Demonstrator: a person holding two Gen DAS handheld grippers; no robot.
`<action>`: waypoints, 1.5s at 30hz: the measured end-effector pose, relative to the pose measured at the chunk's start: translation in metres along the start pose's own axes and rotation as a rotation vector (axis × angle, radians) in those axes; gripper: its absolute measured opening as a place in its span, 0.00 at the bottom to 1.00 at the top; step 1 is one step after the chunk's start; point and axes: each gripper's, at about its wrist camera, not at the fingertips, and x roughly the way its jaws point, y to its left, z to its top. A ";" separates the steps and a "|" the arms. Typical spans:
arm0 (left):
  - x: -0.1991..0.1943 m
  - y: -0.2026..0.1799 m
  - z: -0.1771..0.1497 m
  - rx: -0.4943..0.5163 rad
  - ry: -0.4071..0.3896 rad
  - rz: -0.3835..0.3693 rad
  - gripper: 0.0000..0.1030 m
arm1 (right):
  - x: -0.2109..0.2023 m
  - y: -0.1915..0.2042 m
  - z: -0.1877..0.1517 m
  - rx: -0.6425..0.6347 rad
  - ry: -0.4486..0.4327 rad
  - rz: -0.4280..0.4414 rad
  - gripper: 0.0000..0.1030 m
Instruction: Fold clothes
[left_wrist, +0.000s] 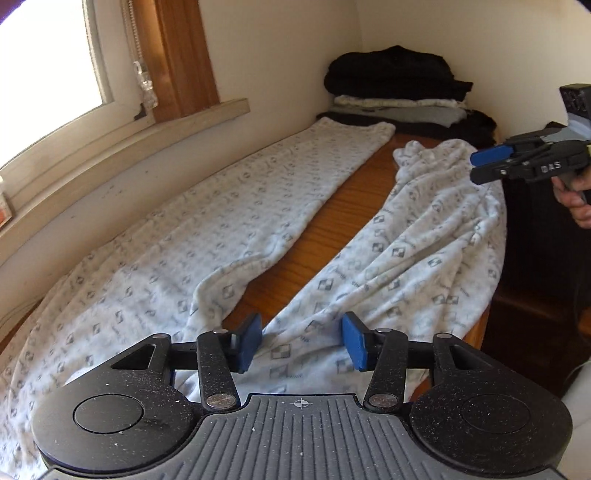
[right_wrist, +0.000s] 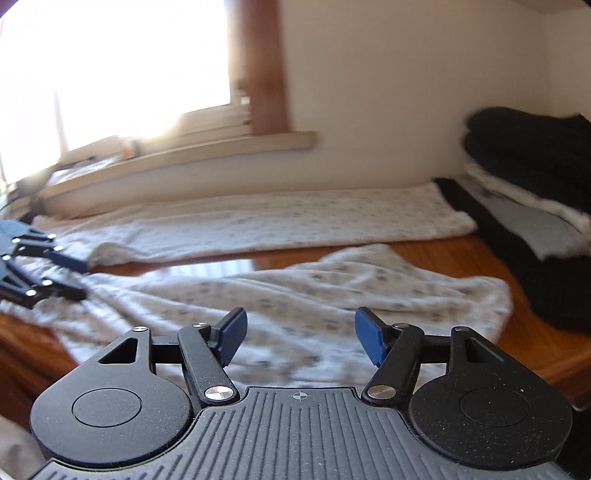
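I have the pants (left_wrist: 236, 206) laid out on the table (left_wrist: 332, 206), 2 legs running away from me toward the corner. The far leg (left_wrist: 295, 173) lies flat and straight along the wall under the sill (left_wrist: 122, 147), which keeps it out of the way. The near leg (left_wrist: 417, 243) is rumpled and sags over the table's front edge, so it is the part that needs attention.

My left gripper (left_wrist: 301, 343) sits low over the crotch end, jaws apart and holding nothing, with cloth showing between the 2 blue pads (left_wrist: 354, 341). That spot suits pinning or pinching the waist end.

My right gripper (right_wrist: 301, 341) hovers above the near leg's cuff end (right_wrist: 424, 280), also spread wide and empty. From the left view it hangs off the table's front side, clear of the cloth.

The stack (left_wrist: 399, 92) of folded dark and light clothes sits in the corner, touching the far leg's cuff.

With both ends covered, I judge this a pose for taking hold of the near leg. Whether it is being laid out or about to be folded over, I cannot tell.
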 end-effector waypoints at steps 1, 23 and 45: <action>-0.001 0.002 -0.002 -0.009 0.001 0.003 0.55 | 0.002 0.006 0.002 -0.009 0.000 0.020 0.63; -0.004 0.018 -0.002 -0.083 -0.051 -0.008 0.62 | 0.063 0.044 0.044 -0.075 0.065 0.193 0.04; -0.001 0.072 -0.006 -0.285 -0.110 -0.071 0.05 | -0.014 -0.074 0.008 0.060 -0.020 -0.168 0.31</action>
